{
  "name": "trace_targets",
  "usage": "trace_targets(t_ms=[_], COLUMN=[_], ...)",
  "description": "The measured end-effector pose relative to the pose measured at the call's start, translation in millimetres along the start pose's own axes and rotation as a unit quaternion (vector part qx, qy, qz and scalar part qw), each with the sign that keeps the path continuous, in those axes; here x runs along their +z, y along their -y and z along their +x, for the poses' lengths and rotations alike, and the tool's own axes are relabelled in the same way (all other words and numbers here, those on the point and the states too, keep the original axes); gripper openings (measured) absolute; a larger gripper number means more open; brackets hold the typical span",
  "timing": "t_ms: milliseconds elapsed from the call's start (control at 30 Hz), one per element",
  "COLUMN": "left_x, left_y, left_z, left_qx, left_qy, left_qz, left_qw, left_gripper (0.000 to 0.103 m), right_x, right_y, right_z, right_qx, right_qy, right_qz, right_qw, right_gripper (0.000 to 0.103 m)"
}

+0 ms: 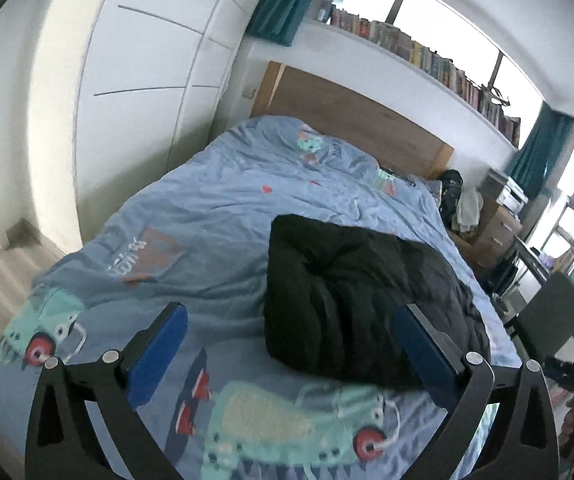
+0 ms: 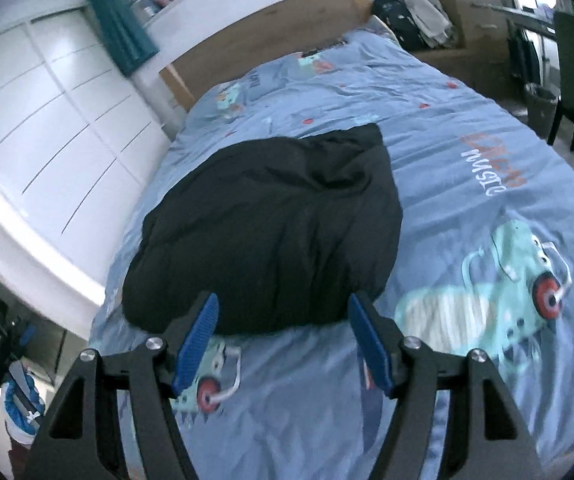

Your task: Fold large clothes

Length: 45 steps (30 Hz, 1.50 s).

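Black garment [image 2: 271,224] bundled on bed [image 2: 467,128], just beyond both open jaws

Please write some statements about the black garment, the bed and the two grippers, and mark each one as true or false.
1. The black garment lies on the blue bedcover. True.
2. The left gripper is shut on the garment. False: its jaws stand wide open and hold nothing.
3. The right gripper is open, with the near edge of the garment between its fingers in the view. True.
4. The garment hangs from the wooden headboard. False: it lies on the bed, apart from the headboard.
5. Books stand in a row on the ledge under the window. True.
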<state>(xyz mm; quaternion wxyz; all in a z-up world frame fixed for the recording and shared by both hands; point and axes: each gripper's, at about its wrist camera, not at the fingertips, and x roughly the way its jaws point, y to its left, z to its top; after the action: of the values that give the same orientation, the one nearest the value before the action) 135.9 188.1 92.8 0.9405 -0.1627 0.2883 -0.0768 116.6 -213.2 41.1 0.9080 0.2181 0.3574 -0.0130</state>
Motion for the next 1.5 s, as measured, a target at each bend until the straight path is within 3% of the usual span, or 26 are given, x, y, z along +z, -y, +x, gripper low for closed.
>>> trace_targets(t_ms=[133,267,467,667,1033,1500], left_x=[-32.5,-58.0,-81.1,-97.5,-122.4,-133.6], left_y=[24.8,51.3,85.5,111.2,120.8,115.0], left_z=[-24.2,-43.6,-69.1,-80.8,-75.1,-68.5], left_qx=[0.011,0.020,0.025,0.030,0.076,0.093], left_qy=[-0.016,-0.008,0.034,0.062,0.075,0.066], left_qz=[0.024,0.060,0.101,0.132,0.150,0.159], left_qw=[0.9995,0.9980,0.9940,0.9888,0.9830,0.9807], left_gripper=[0.102,0.102,0.102,0.102,0.102,0.102], right_x=[-31.8,-62.0,-96.3,-125.8,-153.4,-161.0], right_y=[-23.6,-38.4,-56.5,-75.6,-89.6,-67.1], right_z=[-30.2,-57.3,-83.5,-94.5,-90.7,-76.9], right_qx=[-0.004,-0.026,-0.070,-0.102,-0.132,-0.155], right_qy=[0.018,0.051,0.106,0.139,0.155,0.133], right_qz=[-0.015,-0.022,-0.056,-0.097,-0.128,-0.105], right_qw=[1.000,0.998,0.990,0.980,0.971,0.973], right_gripper=[0.074,0.080,0.094,0.099,0.100,0.100])
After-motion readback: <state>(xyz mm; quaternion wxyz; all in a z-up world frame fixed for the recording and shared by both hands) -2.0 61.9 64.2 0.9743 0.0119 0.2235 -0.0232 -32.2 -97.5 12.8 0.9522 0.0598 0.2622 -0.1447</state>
